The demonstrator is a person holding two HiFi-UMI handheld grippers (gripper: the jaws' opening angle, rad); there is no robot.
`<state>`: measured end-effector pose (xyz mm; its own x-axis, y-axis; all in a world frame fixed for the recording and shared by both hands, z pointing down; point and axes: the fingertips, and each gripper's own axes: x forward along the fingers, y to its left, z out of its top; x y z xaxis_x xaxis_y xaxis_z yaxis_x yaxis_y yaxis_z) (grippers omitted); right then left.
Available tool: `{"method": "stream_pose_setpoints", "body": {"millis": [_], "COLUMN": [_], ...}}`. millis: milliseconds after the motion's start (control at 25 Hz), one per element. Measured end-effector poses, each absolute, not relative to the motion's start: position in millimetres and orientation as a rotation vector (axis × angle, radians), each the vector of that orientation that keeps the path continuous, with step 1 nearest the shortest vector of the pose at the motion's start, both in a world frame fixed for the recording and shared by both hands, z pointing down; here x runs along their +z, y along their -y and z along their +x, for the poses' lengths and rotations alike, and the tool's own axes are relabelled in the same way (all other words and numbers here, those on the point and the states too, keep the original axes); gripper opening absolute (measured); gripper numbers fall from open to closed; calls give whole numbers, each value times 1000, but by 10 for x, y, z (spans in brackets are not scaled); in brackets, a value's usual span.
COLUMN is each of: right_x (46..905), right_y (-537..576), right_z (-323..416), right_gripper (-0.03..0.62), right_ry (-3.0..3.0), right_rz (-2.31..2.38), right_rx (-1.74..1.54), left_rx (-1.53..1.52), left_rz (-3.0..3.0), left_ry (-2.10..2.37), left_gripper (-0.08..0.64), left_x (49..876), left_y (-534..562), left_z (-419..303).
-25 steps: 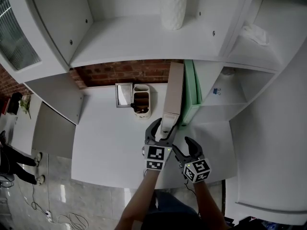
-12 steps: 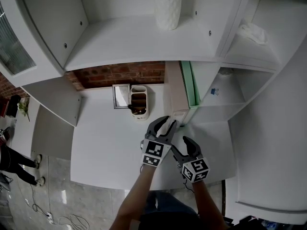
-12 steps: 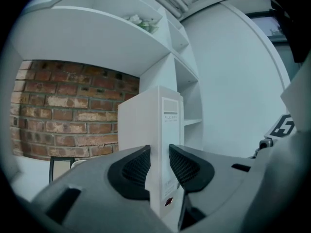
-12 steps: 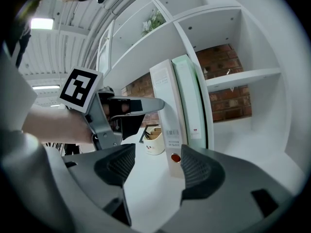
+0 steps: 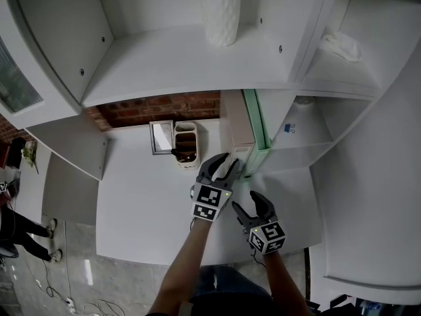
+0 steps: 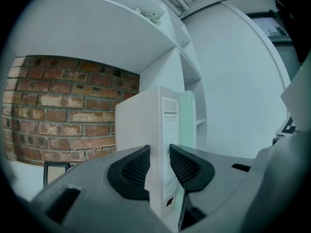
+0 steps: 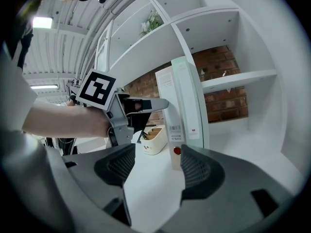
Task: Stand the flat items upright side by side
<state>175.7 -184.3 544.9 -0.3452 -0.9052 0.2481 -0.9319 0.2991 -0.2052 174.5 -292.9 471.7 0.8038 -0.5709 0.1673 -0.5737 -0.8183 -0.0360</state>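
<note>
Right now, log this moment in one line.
left gripper: jaws just closed, shut on white box | white box: upright, beside green box | right gripper: open, empty

Mostly smooth matt white, with rough brick behind.
The shelf unit (image 5: pixel 177 58) and the surface (image 5: pixel 145 203) look like smooth white laminate board with a faint sheen. The brick wall (image 6: pixel 63 110) is rough and matt, with grainy mortar lines. The white file box (image 6: pixel 141 130) seems to be smooth matt card or plastic, with a printed label. The mint-green file box (image 7: pixel 187 96) looks the same, only a little shinier. The left gripper (image 6: pixel 159 166) and the right gripper (image 7: pixel 153 166) have bodies of matt grey plastic, and their pads (image 6: pixel 133 166) are black with a fine grid texture. The vase (image 5: pixel 220 8) has a dimpled white surface. The floor (image 5: pixel 72 268) is glossy.
</note>
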Motion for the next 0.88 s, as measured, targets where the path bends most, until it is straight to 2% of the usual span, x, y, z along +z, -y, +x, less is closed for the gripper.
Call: {"method": "stream_pose_setpoints", "body": {"millis": [320,560,880], "right_x": [5388,5215,4824], "right_y": [1811,1791,1786], "right_z": [1784,1742,1500], "right_gripper": [284,284,208], "right_ry": [2456,2467,2531], "right_rz": [1773,1805,1835], "right_rx": [470,409,264], "left_rx": [249,240,146], "left_rz": [2975,2943,2872], "left_ry": [928,977,1178], "left_gripper": [120,118,40], "left_x": [4699,4671,4437], "left_y": [2886,2694,2440], "left_z": [1676,1274,437]}}
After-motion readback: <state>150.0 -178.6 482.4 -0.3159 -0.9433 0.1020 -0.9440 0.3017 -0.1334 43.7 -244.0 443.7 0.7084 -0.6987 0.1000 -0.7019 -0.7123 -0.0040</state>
